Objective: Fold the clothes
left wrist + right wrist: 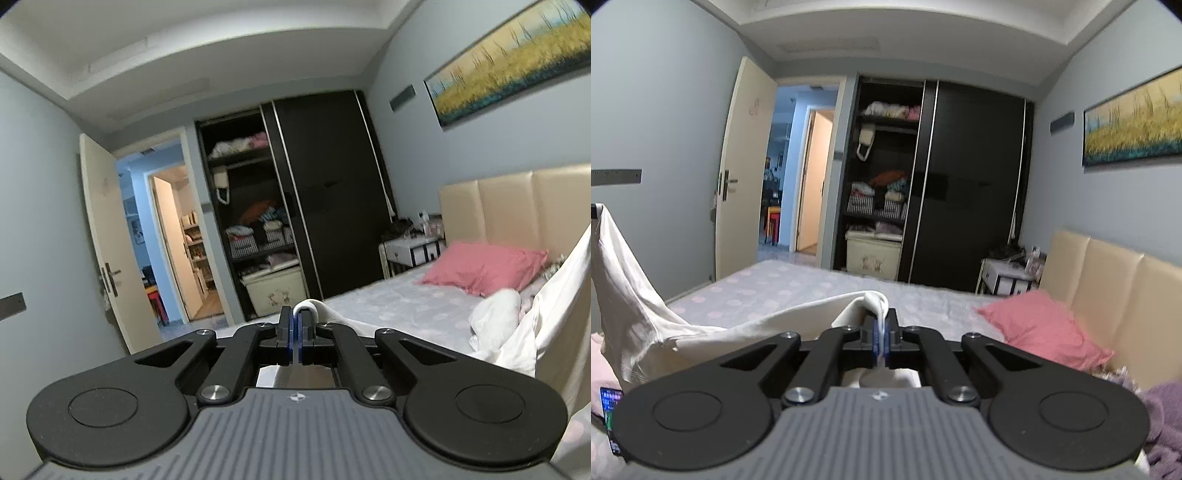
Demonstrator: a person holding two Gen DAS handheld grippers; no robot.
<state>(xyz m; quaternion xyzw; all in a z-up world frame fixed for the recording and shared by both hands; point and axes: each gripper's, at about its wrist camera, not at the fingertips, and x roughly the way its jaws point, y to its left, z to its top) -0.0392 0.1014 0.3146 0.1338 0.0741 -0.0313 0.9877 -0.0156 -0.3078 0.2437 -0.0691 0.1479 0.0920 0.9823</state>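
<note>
The left gripper (297,325) is clenched on a fold of the white garment (554,314), a loop of the cloth poking up between its blue pads. From there the cloth runs right and rises in a taut sheet at the right edge of the left wrist view. The right gripper (881,339) also pinches the white garment (738,328); the fabric trails left from its fingers, sags low over the bed (798,291), then climbs to a raised corner at the far left. The garment hangs spread between the two grippers above the dotted bedsheet.

At the far side of the room, the dark wardrobe (971,177) stands with its left half open. Its top shelf holds pale and pink folded items, a white bag hangs below that, the middle shelf carries striped baskets (875,206) stuffed with clothes, and a cream storage box (873,256) with folded fabric on top sits at the bottom. A pink pillow (1045,332) lies near the beige headboard (1126,280). A purple cloth (1163,417) bunches at the near right.
</note>
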